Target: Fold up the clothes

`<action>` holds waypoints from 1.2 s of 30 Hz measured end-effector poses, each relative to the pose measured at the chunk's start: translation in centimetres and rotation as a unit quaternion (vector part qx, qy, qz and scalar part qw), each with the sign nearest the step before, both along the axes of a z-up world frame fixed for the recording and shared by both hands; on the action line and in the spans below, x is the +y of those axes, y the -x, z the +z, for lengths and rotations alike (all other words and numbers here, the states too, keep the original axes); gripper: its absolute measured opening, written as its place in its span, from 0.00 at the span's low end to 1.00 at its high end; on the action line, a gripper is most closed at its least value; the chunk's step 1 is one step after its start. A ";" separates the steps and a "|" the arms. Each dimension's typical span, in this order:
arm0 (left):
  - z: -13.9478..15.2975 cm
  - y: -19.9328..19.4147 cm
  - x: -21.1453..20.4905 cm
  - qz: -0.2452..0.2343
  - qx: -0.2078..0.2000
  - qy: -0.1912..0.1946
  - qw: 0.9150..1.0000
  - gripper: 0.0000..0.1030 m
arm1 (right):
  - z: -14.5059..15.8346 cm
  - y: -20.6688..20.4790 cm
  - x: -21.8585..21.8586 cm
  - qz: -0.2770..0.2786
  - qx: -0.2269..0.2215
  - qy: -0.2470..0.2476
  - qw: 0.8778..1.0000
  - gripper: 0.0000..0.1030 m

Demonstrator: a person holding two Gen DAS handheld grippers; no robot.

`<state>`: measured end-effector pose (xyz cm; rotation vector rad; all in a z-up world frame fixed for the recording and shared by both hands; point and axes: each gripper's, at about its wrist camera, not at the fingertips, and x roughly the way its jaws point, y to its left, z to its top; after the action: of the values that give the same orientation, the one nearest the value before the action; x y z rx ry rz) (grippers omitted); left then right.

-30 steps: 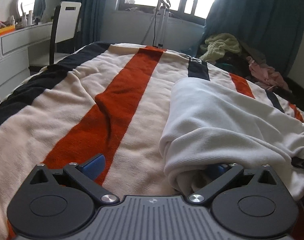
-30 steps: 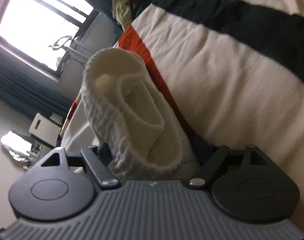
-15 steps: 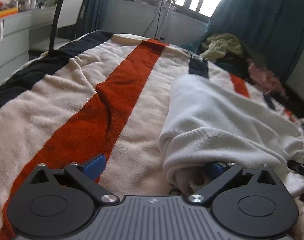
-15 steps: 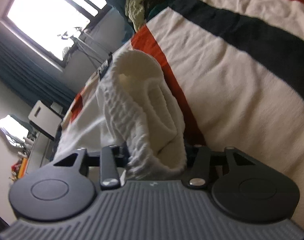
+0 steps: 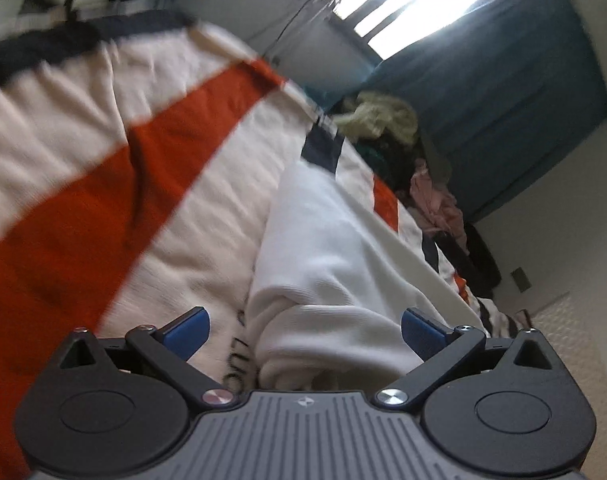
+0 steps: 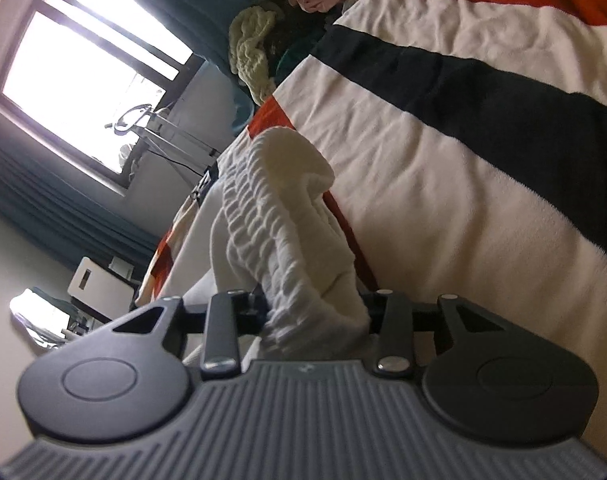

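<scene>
The white garment (image 5: 327,248) lies bunched on the striped blanket (image 5: 115,184) covering the bed. The left gripper (image 5: 303,332) has its blue fingers (image 5: 185,330) spread wide around a fold; the right gripper (image 6: 315,312) is clamped on the ribbed hem (image 6: 279,248)

My left view smears the striped blanket (image 5: 115,148) into blur. On my right view, the white garment (image 6: 295,248) hides both fingertips.

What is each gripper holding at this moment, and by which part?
The right gripper is shut on the white garment, pinching its ribbed edge. The left gripper is open, its fingers either side of the garment's bunched end, gripping nothing.
</scene>
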<state>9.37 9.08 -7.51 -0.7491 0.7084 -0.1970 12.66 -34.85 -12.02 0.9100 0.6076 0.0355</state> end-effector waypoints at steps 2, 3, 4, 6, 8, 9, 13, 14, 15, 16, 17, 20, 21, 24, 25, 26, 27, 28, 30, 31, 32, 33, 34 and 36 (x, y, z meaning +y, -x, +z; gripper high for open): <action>-1.0 -1.8 -0.6 -0.012 0.021 0.017 1.000 1.00 | -0.1 -0.2 0.1 0.001 0.002 0.002 1.000 0.40; -1.4 -2.5 -0.9 -0.019 0.028 0.012 0.999 1.00 | -0.2 -0.2 0.2 0.001 0.003 0.003 1.000 0.40; -1.7 -3.1 -1.3 -0.020 0.032 0.002 0.999 1.00 | -0.2 -0.3 0.2 0.001 0.004 0.003 1.000 0.40; -2.4 -3.8 -1.5 -0.019 0.033 -0.001 0.999 0.99 | -0.4 -0.4 0.2 0.000 0.007 0.002 1.000 0.41; -3.1 -4.5 -1.4 -0.015 0.042 0.015 0.999 0.96 | -0.6 -0.4 0.2 0.001 0.011 0.001 1.000 0.43; -3.2 -4.6 -1.3 -0.014 0.043 0.016 0.999 0.92 | -0.7 -0.5 0.3 0.002 0.014 -0.001 1.000 0.44; -3.5 -5.0 -1.1 -0.009 0.043 0.020 0.999 0.76 | -1.2 -0.6 0.4 0.004 0.026 -0.003 1.000 0.55; -3.5 -5.1 -1.1 -0.009 0.042 0.021 0.999 0.73 | -1.4 -0.7 0.5 0.005 0.030 -0.004 1.000 0.58; -3.6 -5.1 -1.1 -0.008 0.043 0.018 0.999 0.71 | -1.6 -0.8 0.5 0.005 0.035 -0.005 0.999 0.63; -3.6 -5.1 -1.1 -0.007 0.043 0.014 0.999 0.68 | -1.8 -0.9 0.6 0.006 0.039 -0.006 0.999 0.67; -3.6 -5.1 -1.2 -0.006 0.044 0.011 0.999 0.66 | -2.0 -0.9 0.6 0.007 0.044 -0.007 0.999 0.69; -3.6 -5.2 -1.2 -0.003 0.044 0.009 0.999 0.62 | -2.6 -1.4 1.0 0.017 0.061 0.002 0.998 0.76; -3.6 -5.2 -1.2 -0.002 0.045 0.010 0.999 0.62 | -2.7 -1.4 1.1 0.019 0.061 0.005 0.998 0.77; -3.7 -5.2 -1.0 0.000 0.045 0.010 0.999 0.61 | -2.9 -1.7 1.6 0.025 0.058 0.003 0.998 0.83; -3.7 -5.2 -1.0 0.000 0.044 0.011 0.999 0.61 | -2.9 -1.9 1.7 0.028 0.056 0.005 0.998 0.83; -3.7 -5.2 -1.0 0.001 0.044 0.011 0.999 0.61 | -2.9 -2.0 1.9 0.034 0.054 0.008 0.998 0.83; -3.8 -5.2 -0.9 0.002 0.044 0.011 0.999 0.61 | -2.8 -2.0 2.0 0.040 0.050 0.008 0.998 0.83; -3.8 -5.2 -0.9 0.002 0.043 0.011 0.999 0.60 | -2.7 -2.0 2.1 0.046 0.047 0.005 0.998 0.80; -3.8 -5.2 -0.8 0.003 0.041 0.010 0.999 0.60 | -2.5 -2.0 2.3 0.055 0.045 0.011 0.997 0.68; -3.8 -5.2 -0.9 0.002 0.040 0.008 0.999 0.60 | -2.3 -2.0 2.4 0.058 0.046 0.021 0.997 0.64; -3.7 -5.3 -0.9 0.001 0.038 0.006 0.999 0.60 | -2.0 -1.9 2.6 0.060 0.043 0.030 0.997 0.56; -3.7 -5.3 -1.0 0.000 0.036 0.004 0.999 0.59 | -1.8 -1.8 2.6 0.061 0.037 0.035 0.997 0.49; -3.7 -5.3 -1.0 -0.001 0.034 0.001 0.999 0.58 | -1.5 -1.7 2.7 0.063 0.032 0.040 0.997 0.45; -3.6 -5.2 -1.0 -0.004 0.032 0.004 0.999 0.53 | -0.7 -1.5 2.9 0.064 0.018 0.053 0.996 0.43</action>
<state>14.54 8.09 -11.07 -0.7628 0.7714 -0.1837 14.13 -31.93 -12.76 0.7690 0.6939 0.1011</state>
